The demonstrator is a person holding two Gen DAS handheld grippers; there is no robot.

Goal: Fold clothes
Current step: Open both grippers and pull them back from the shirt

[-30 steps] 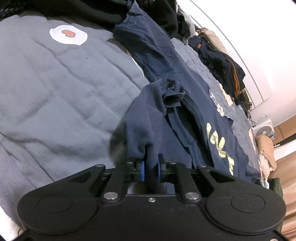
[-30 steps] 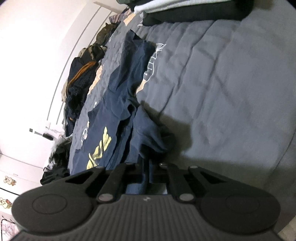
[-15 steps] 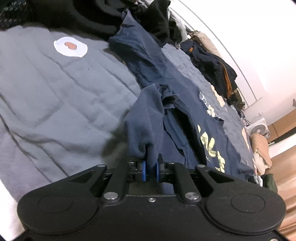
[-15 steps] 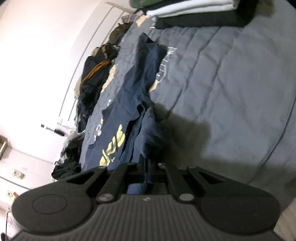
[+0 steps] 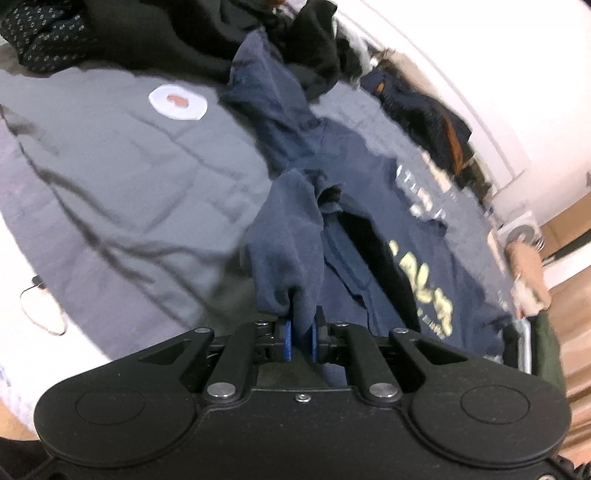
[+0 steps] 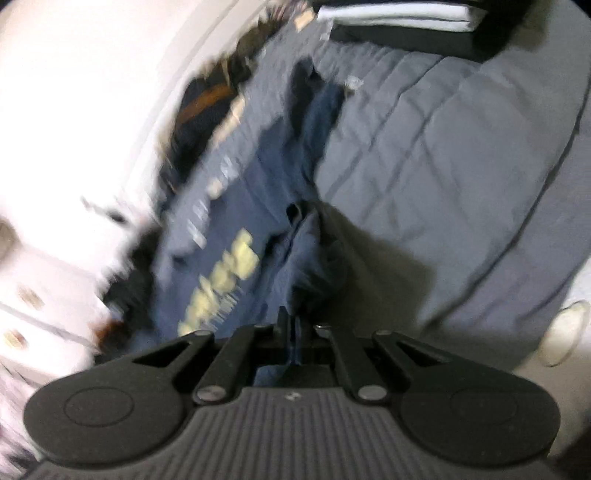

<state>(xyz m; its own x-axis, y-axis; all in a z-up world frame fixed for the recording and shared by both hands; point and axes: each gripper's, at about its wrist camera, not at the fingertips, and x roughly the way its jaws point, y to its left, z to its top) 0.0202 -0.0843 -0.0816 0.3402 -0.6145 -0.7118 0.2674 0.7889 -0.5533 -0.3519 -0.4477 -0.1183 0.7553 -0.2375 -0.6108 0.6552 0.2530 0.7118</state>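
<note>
A navy T-shirt point(image 5: 373, 206) with yellow lettering lies stretched across the grey bedspread point(image 5: 122, 177). My left gripper point(image 5: 301, 332) is shut on a bunched edge of the shirt, which hangs up from the bed between its blue pads. In the right wrist view the same navy T-shirt point(image 6: 236, 236) runs away to the left, blurred. My right gripper point(image 6: 295, 328) is shut on another edge of it, with cloth pinched between the fingers.
Dark clothes point(image 5: 155, 33) are piled at the far end of the bed and along the wall point(image 5: 436, 114). A folded stack point(image 6: 399, 18) sits at the top of the right wrist view. A small fan point(image 5: 522, 232) and a beige bundle point(image 5: 528, 266) stand beside the bed.
Both grippers have risen and drawn back with the shirt's edges still pinched, lifting the cloth off the bed. More of the bed's near edge and the floor shows now.
</note>
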